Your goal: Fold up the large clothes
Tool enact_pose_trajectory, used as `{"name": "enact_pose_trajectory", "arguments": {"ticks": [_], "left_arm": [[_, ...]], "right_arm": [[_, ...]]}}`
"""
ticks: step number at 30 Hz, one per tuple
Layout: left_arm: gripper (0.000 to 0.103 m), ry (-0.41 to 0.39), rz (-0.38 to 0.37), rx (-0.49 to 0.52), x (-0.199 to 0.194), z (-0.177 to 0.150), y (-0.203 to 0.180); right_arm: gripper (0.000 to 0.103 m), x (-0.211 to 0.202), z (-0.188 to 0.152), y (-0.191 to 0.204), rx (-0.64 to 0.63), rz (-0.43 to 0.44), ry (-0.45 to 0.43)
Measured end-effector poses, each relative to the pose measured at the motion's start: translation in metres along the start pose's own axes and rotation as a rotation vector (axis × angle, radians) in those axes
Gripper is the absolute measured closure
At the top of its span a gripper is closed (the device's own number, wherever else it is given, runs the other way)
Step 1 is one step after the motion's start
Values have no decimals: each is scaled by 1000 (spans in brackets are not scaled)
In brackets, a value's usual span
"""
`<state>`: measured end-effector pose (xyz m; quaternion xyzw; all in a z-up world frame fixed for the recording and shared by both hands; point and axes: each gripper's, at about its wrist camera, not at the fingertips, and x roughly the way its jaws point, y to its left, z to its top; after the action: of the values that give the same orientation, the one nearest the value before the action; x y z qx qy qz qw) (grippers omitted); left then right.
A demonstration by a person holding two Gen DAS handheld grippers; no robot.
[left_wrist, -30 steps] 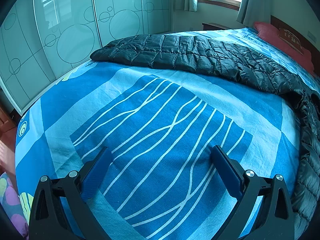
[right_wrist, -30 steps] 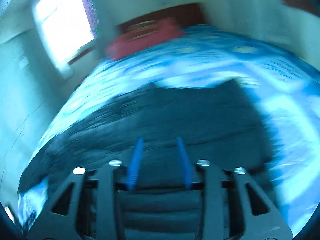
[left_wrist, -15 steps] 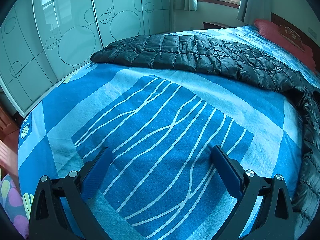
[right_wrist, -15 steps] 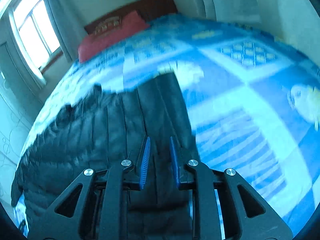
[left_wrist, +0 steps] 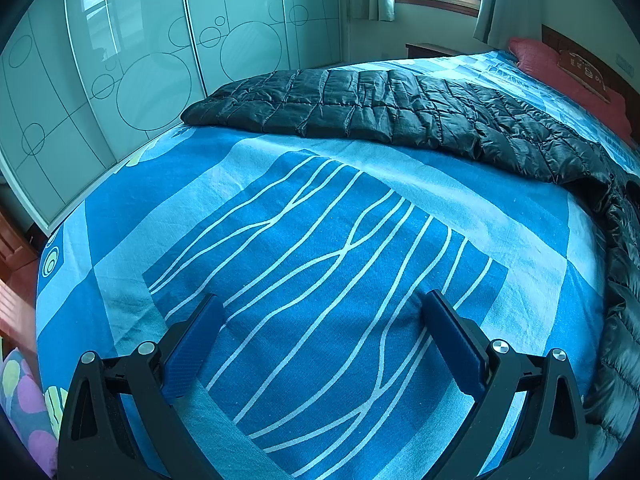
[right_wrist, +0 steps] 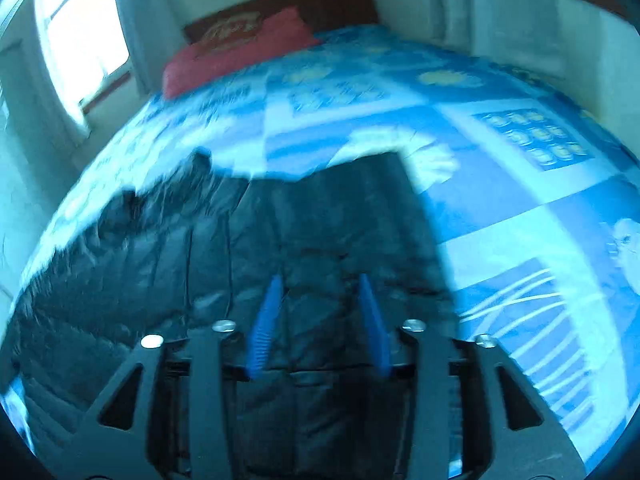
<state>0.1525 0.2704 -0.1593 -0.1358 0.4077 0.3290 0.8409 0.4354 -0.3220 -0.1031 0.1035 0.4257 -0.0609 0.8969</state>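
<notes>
I am working on a black quilted down jacket (left_wrist: 384,112) that is lying spread across the far part of the bed (left_wrist: 320,260), its length running toward the red pillow (left_wrist: 560,68) at the headboard. In the right wrist view the same jacket (right_wrist: 280,240) is filling the near half of the picture, though motion blur is softening its edges.

The step in hand, as I am judging it, is taking a fresh hold on the jacket for the next fold. To do it well I am wanting the pads to straddle a hem or seam, not the puffy middle, since slick padded fabric will probably slip from a shallow pinch. I am also aiming to lift both layers together, so the fold is landing flat.

The right gripper (right_wrist: 322,316) is hanging over the jacket, its jaws having just been opening to a middling gap; nothing is between them, and I cannot tell whether the tips are brushing the fabric. The left gripper (left_wrist: 320,320) is standing wide and empty over the bare blue sheet, well apart from the jacket.
</notes>
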Motion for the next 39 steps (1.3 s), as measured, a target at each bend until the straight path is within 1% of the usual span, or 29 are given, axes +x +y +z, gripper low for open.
{"name": "enact_pose_trajectory", "arguments": {"ticks": [1, 3, 4, 6, 8, 10, 13, 14, 17, 21, 24, 27, 29, 30, 32, 33, 35, 37, 39], "left_arm": [[4, 0, 1, 1, 0, 0, 0], [4, 0, 0, 0, 0, 0, 0], [4, 0, -1, -1, 0, 0, 0], [4, 1, -5, -4, 0, 0, 0], [4, 0, -4, -3, 0, 0, 0], [4, 0, -7, -5, 1, 0, 1], [4, 1, -10, -7, 1, 0, 2], [4, 1, -10, -7, 0, 0, 2], [4, 2, -13, -10, 0, 0, 2], [4, 9, -15, -10, 0, 0, 2], [4, 30, -33, -21, 1, 3, 5], [4, 56, -62, -41, 2, 7, 9], [4, 60, -97, -61, 0, 12, 15], [4, 54, -116, -86, 0, 15, 19], [4, 46, -177, -155, 6, 25, 34], [5, 44, -192, -172, 9, 30, 38], [5, 11, -221, -203, 20, 48, 51], [5, -3, -257, -243, 32, 63, 62], [5, -24, -295, -305, 46, 80, 75]], "right_arm": [[55, 8, -3, 3, -16, -16, 13], [55, 4, 0, 13, -45, -61, 4], [55, -4, 1, 18, -41, -57, -2], [55, -25, -6, 24, -25, 4, -29], [55, -48, -23, 33, -35, 15, -56], [55, -54, -39, 37, -44, 33, -48], [55, -49, -57, 42, -64, 1, -24], [54, -41, -60, 42, -63, -4, -7], [52, -33, -66, 39, -60, -10, 7], [52, -32, -71, 39, -60, -11, 3], [51, -34, -75, 37, -52, 0, -6], [51, -34, -75, 36, -47, 10, -10], [50, -34, -76, 36, -46, 14, -14], [50, -35, -76, 36, -46, 15, -15], [49, -35, -77, 36, -45, 19, -18], [49, -35, -77, 36, -46, 19, -19], [48, -36, -78, 37, -51, 17, -21], [46, -35, -78, 39, -60, 14, -22], [44, -35, -78, 41, -67, 10, -23]]}}
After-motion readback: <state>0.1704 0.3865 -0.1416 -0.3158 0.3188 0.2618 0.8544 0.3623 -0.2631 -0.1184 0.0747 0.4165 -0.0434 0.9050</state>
